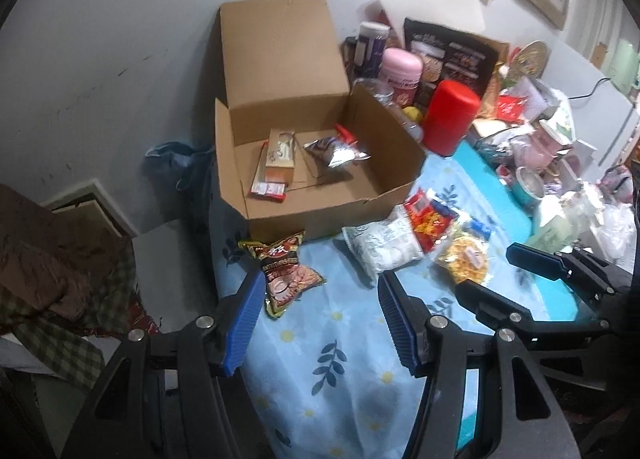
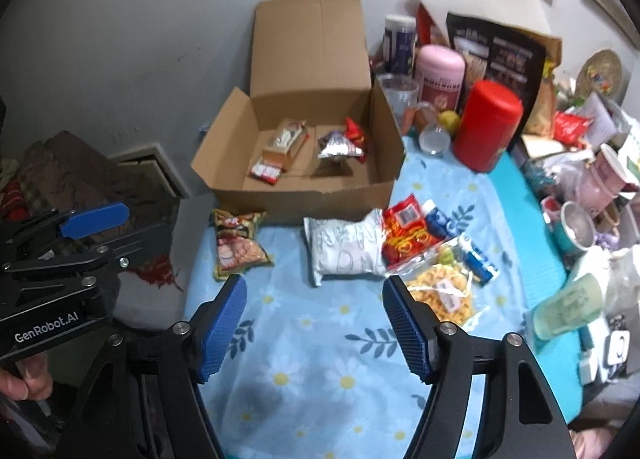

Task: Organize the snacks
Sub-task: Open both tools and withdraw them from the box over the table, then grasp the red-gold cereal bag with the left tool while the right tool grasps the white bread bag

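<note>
Snacks lie in two places: a few already sit in the open cardboard box (image 2: 304,195) at the back of the flowered tablecloth (image 2: 320,359), and the rest lie loose on the cloth just in front of it

Biggest hazard is the box itself, whose near wall stands between the loose packs and its floor; a pack carried too low could catch that edge and shove the box towards the wall. Next, the white pillow bag (image 2: 344,251) overlaps the red snack pack (image 2: 404,235), which touches the yellow crisps bag (image 2: 440,291), so a pinch on one would likely drag its neighbours. The brown nut packet (image 1: 288,275) lies near the table's left edge, where a nudge could tip it off

Both tools are empty: the left gripper (image 1: 316,323) and the right gripper (image 2: 316,327) hang above the cloth with jaws apart, nothing between them. Smallest worry: glossy film may slip from the ribbed pads
</note>
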